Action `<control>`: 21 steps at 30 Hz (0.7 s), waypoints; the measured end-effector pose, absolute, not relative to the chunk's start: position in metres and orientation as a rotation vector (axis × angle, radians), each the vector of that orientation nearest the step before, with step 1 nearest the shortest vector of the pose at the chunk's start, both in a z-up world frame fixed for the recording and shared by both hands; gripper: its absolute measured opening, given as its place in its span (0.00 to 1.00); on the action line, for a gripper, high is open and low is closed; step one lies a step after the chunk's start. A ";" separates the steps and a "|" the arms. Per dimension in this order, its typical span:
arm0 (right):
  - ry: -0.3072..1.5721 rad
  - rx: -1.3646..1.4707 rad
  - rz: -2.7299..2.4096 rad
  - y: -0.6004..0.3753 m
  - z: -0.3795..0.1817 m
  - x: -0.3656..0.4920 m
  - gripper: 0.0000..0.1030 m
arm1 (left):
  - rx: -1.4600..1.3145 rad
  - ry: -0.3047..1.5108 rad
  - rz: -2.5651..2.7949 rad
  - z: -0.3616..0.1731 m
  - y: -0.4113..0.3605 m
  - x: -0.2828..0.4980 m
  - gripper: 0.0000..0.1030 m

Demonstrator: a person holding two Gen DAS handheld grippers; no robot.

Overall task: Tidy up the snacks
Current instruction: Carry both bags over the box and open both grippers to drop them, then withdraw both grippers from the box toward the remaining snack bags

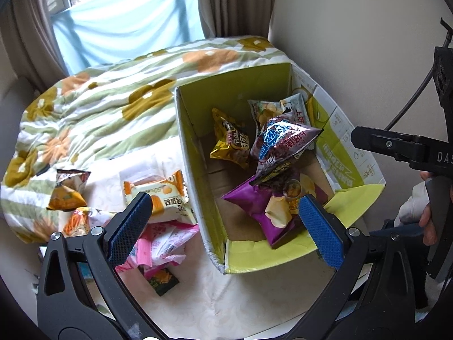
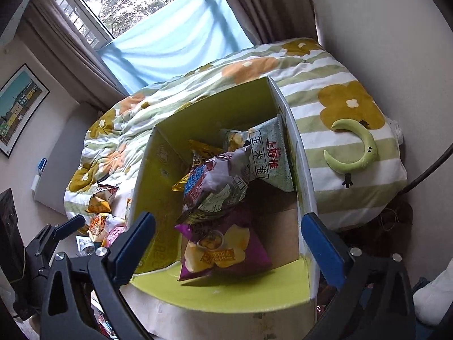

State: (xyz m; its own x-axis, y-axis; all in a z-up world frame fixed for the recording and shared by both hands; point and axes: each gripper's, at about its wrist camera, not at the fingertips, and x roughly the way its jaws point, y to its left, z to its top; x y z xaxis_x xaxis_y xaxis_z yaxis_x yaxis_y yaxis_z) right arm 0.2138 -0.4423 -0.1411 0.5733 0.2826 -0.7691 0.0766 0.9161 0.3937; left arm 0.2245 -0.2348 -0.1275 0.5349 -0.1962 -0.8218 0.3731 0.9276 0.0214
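Note:
An open green cardboard box [image 1: 195,153] [image 2: 158,153] stands on the bed. It holds several snack bags: a purple chip bag [image 1: 254,206] [image 2: 226,252], a silver-purple bag [image 1: 283,141] [image 2: 218,181], a gold bag [image 1: 229,141] and a grey bag [image 2: 269,155]. Loose snacks lie left of the box: an orange-white cake pack [image 1: 161,195], a pink pack [image 1: 161,243] and small orange bags [image 1: 66,189]. My left gripper [image 1: 226,226] is open and empty above the box's near left wall. My right gripper [image 2: 229,243] is open and empty over the box's near end; it also shows in the left wrist view [image 1: 396,144].
A floral quilt [image 1: 99,107] covers the bed behind the box. A striped pillow [image 2: 354,147] with a green moon toy [image 2: 359,147] lies right of the box. A wall runs along the right, a window with a blue curtain [image 1: 127,25] behind.

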 end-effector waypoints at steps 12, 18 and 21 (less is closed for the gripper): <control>0.830 0.316 0.268 -0.413 -0.082 0.175 1.00 | 0.145 0.847 -0.199 -0.081 -0.200 0.167 0.99; 0.774 0.254 0.374 -0.375 -0.067 0.167 1.00 | 0.108 0.844 -0.069 -0.077 -0.160 0.139 0.99; 0.774 0.233 0.420 -0.354 -0.068 0.164 1.00 | 0.072 0.853 -0.018 -0.080 -0.134 0.129 0.99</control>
State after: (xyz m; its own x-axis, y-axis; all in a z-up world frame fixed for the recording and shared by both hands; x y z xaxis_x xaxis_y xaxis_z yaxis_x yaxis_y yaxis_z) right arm 0.1644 -0.3539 -0.0679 0.6382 0.4483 -0.6259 -0.2797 0.8924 0.3540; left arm 0.1294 -0.1341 -0.0796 0.6578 0.0129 -0.7531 0.0450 0.9974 0.0565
